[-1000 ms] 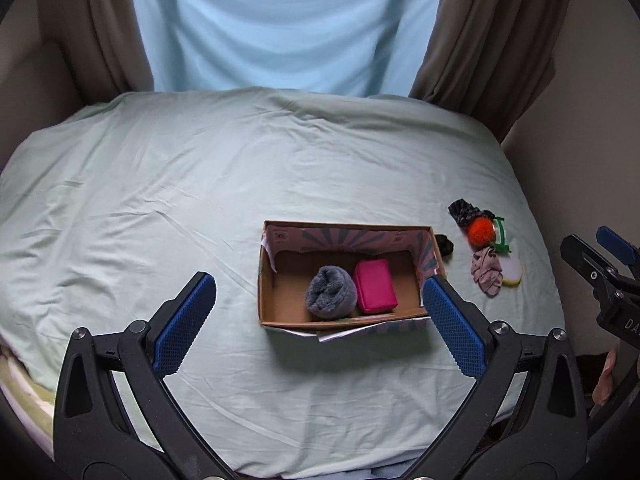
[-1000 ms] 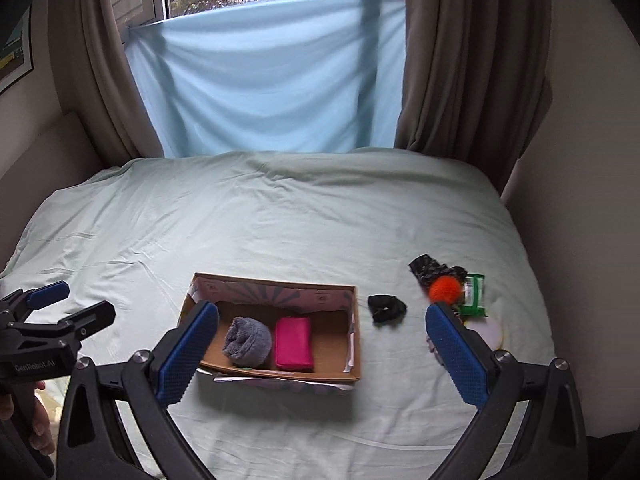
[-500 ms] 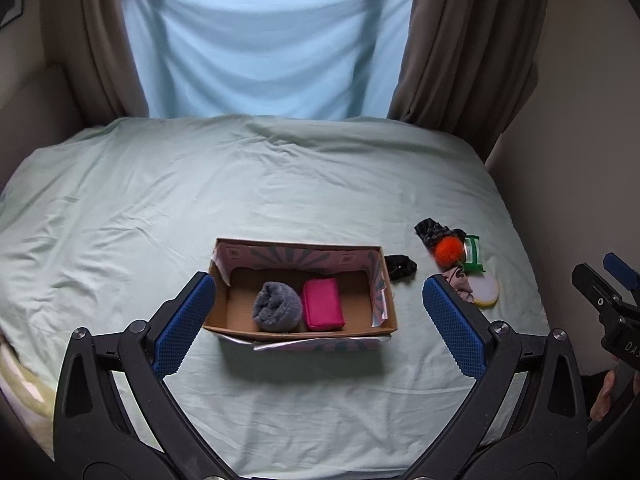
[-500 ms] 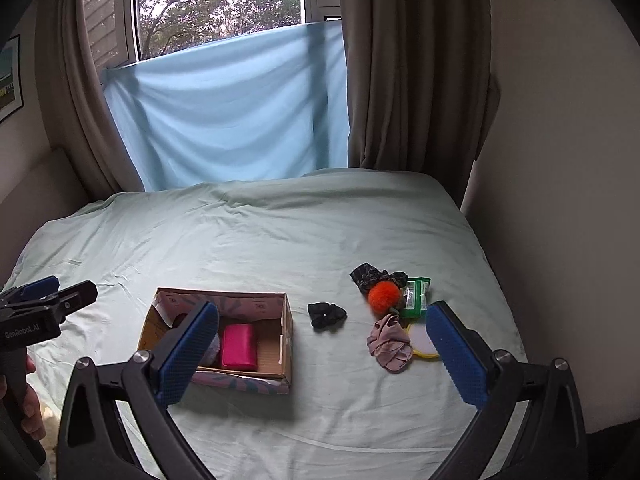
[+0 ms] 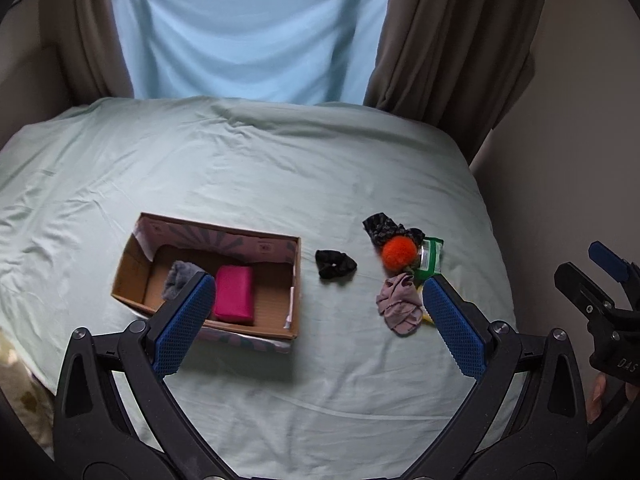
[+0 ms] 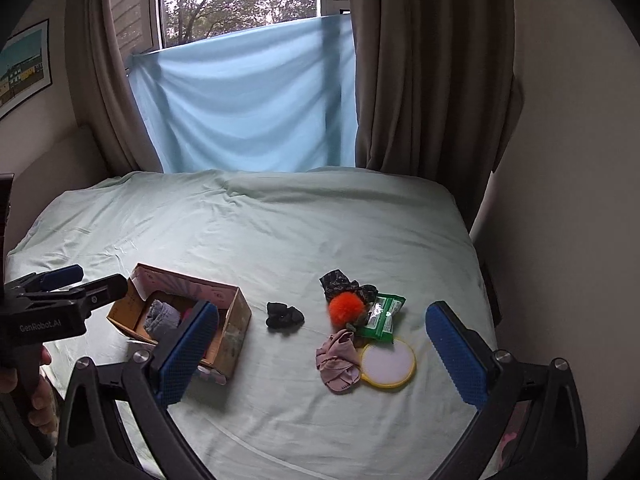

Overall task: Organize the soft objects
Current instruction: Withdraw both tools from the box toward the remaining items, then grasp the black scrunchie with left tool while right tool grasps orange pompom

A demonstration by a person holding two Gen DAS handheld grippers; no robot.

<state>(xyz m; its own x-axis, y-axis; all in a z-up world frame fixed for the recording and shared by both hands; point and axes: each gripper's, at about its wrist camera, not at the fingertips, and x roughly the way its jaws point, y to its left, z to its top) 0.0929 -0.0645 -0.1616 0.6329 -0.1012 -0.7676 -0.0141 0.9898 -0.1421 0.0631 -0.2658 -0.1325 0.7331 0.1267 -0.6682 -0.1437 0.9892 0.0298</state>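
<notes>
1. Left gripper is spread wide w/ nothing btwn the blue pads, hovering above the near side of the bed. Its left pad overlaps the front of the cardboard box in its own cam, the right pad sits just beside the pinkish cloth.
2. Right gripper is likewise released and empty, also up over the near part of the bed. The left gripper shows at the left edge of its view, held in a hand.
3. The box is open-topped, on the left-centre of the bed sheet, w/ a grey rolled cloth and a pink block side by side inside. The right half of the box floor is bare.
4. Black scrunchie lies alone on the sheet btwn the box and the pile, touching neither, w/ open sheet all around it.
5. The pile is to the right: dark patterned cloth at the back, orange pom-pom touching it, green packet just beside the pom-pom, the pinkish cloth in front.
6. The right cam also shows a round yellow-rimmed pad touching the pinkish cloth, just in front of the packet.
7. The pile sits near the bed's right edge, w/ only a strip of sheet before the wall. The far half of the bed is plain wrinkled sheet up to the blue cloth and brown curtains.
</notes>
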